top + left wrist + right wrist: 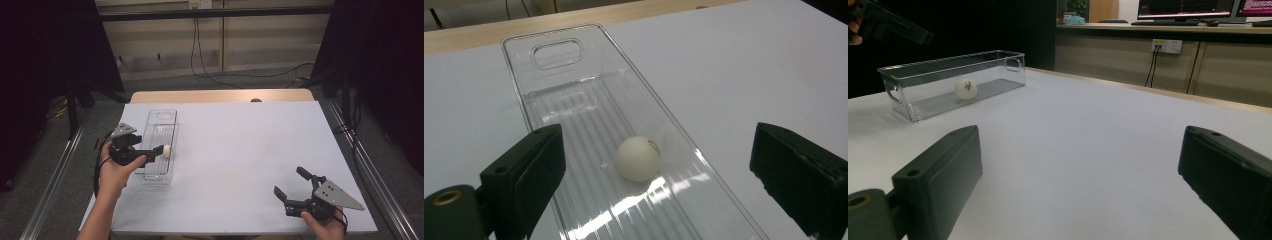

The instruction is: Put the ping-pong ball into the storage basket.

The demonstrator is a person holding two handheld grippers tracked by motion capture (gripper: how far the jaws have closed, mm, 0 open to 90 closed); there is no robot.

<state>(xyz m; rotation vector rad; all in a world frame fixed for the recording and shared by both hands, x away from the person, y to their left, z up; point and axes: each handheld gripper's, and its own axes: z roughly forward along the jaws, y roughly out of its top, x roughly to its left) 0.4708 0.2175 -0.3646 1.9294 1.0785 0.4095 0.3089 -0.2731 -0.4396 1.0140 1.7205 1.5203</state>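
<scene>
A clear plastic bin (pixel 161 116) lies lengthwise on the left of the white table. A white ball (pixel 168 150) rests on its ribbed floor (pixel 574 115), near the end closest to me. My left gripper (pixel 159 151) hovers over that end with its jaws wide open; the ball (pixel 638 158) lies below and between them, untouched. My right gripper (pixel 289 181) is low over the front right of the table, open and holding nothing. From the right gripper view the bin (pixel 993 67) and the ball (pixel 966 88) stand far off to the left.
The white sheet (pixel 250 150) covers most of the table; a wooden strip (pixel 220 96) shows at the back edge. Black curtains hang on both sides and cables (pixel 200 65) lie on the floor behind. Monitors (pixel 1188 7) sit on a far bench.
</scene>
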